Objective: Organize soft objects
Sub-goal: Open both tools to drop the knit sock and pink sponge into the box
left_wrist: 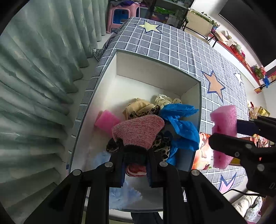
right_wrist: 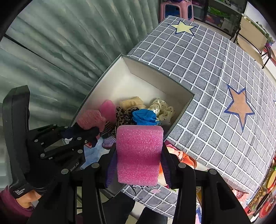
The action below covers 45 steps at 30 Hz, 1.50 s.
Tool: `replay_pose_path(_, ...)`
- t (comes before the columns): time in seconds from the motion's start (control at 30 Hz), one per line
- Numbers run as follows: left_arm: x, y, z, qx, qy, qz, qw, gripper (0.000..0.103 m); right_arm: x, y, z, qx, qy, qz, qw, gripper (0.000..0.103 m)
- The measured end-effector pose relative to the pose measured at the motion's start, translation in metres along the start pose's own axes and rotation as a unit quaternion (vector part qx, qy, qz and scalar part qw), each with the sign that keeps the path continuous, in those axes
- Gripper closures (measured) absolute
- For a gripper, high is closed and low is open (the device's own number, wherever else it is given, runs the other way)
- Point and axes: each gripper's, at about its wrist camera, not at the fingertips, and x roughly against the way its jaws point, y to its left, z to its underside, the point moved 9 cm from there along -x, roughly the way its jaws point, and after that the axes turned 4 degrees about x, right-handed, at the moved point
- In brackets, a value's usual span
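Note:
A white open box [left_wrist: 155,74] [right_wrist: 143,72] lies on a grey checked cloth with stars. Inside lie a pink sponge [left_wrist: 106,121], a beige cloth [left_wrist: 138,106], a dotted cream scrunchie [left_wrist: 163,100] [right_wrist: 162,108], a leopard-print piece [left_wrist: 162,144] and blue plastic [left_wrist: 182,124] [right_wrist: 144,117]. My left gripper [left_wrist: 135,165] [right_wrist: 81,136] hangs over the box, shut on a pink knitted sock with a black cuff [left_wrist: 138,131] [right_wrist: 91,118]. My right gripper [right_wrist: 138,162] [left_wrist: 231,136] is shut on a second pink sponge [right_wrist: 138,153] [left_wrist: 224,120], at the box's near right corner.
Green curtains [left_wrist: 43,77] hang along the left. A pink stool [left_wrist: 120,15] stands beyond the table's far end. A picture book [left_wrist: 205,155] lies under the right gripper. Shelves with toys [left_wrist: 241,51] run along the right. A hand [right_wrist: 25,199] holds the left gripper's handle.

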Motion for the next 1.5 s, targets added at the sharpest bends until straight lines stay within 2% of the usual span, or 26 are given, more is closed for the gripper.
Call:
replay_pose_path(0.57,-0.006,0.0,-0.001,0.0,0.008,-0.001,1.0,0.082,-0.006,-0.004,-0.001,0.001,0.008,-0.003,1.0,0.056)
replay_pose_path(1.07,-0.013,-0.003,-0.027,0.002,0.002,-0.008,1.0,0.08,-0.016,-0.015,-0.027,-0.013,0.016,0.0,1.0,0.056)
replay_pose_path(1.1,-0.012,-0.003,-0.029,0.002,0.0,-0.006,1.0,0.078,-0.016,-0.016,-0.029,-0.015,0.015,0.0,1.0,0.056)
replay_pose_path(1.13,-0.011,-0.004,-0.03,0.001,-0.001,-0.005,1.0,0.073,-0.016,-0.016,-0.03,-0.016,0.015,0.001,1.0,0.056)
replay_pose_path(1.17,-0.01,-0.004,-0.031,0.001,-0.004,-0.005,1.0,0.064,-0.016,-0.017,-0.032,-0.016,0.015,0.001,1.0,0.055)
replay_pose_path(1.2,-0.009,-0.004,-0.032,0.0,-0.008,-0.007,0.9999,0.049,-0.015,-0.017,-0.034,-0.016,0.014,0.001,1.0,0.055)
replay_pose_path(1.23,-0.007,-0.003,-0.033,0.0,-0.014,-0.017,0.9997,0.041,-0.015,-0.017,-0.036,-0.016,0.013,0.0,1.0,0.055)
replay_pose_path(1.27,-0.005,-0.001,-0.035,-0.002,-0.02,-0.027,0.9994,0.032,-0.014,-0.017,-0.037,-0.015,0.013,0.001,1.0,0.045)
replay_pose_path(1.3,-0.002,0.0,-0.037,-0.004,-0.028,-0.041,0.9988,0.03,-0.013,-0.017,-0.038,-0.014,0.012,0.005,1.0,0.033)
replay_pose_path(1.33,0.001,0.001,-0.039,-0.005,-0.033,-0.052,0.9981,0.029,-0.012,-0.018,-0.039,-0.013,0.009,0.011,1.0,0.013)
replay_pose_path(1.4,0.004,0.006,-0.041,-0.001,-0.037,-0.076,0.9964,0.025,-0.007,-0.019,-0.041,-0.009,-0.005,0.022,1.0,0.009)
replay_pose_path(1.5,0.007,0.011,-0.044,0.004,-0.04,-0.097,0.9945,0.025,-0.006,-0.021,-0.042,-0.012,-0.004,0.024,1.0,0.009)
